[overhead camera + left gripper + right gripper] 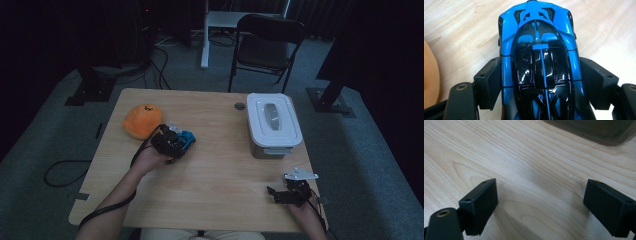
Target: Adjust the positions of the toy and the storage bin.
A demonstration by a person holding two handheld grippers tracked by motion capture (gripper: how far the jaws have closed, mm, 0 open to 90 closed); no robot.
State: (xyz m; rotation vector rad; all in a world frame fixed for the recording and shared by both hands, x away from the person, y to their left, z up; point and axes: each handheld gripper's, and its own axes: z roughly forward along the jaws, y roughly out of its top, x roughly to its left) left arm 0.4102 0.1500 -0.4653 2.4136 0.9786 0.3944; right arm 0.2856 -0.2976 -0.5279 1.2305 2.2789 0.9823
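A blue and black toy car (540, 62) sits between the jaws of my left gripper (539, 82), both pads pressed against its sides. From above, the left gripper (172, 142) holds the toy car (186, 138) over the left part of the wooden table (210, 175), just right of an orange plush (143, 120). Near the table's front right corner my right gripper (280, 194) rests low, and in its own view the right gripper (541, 202) stands open over bare wood with nothing between its fingers.
A white lidded plastic box (273, 123) stands at the right of the table; its dark edge (596, 131) shows at the top of the right gripper view. A black folding chair (265, 47) stands behind the table. The orange plush (430, 80) shows at the left edge of the left gripper view.
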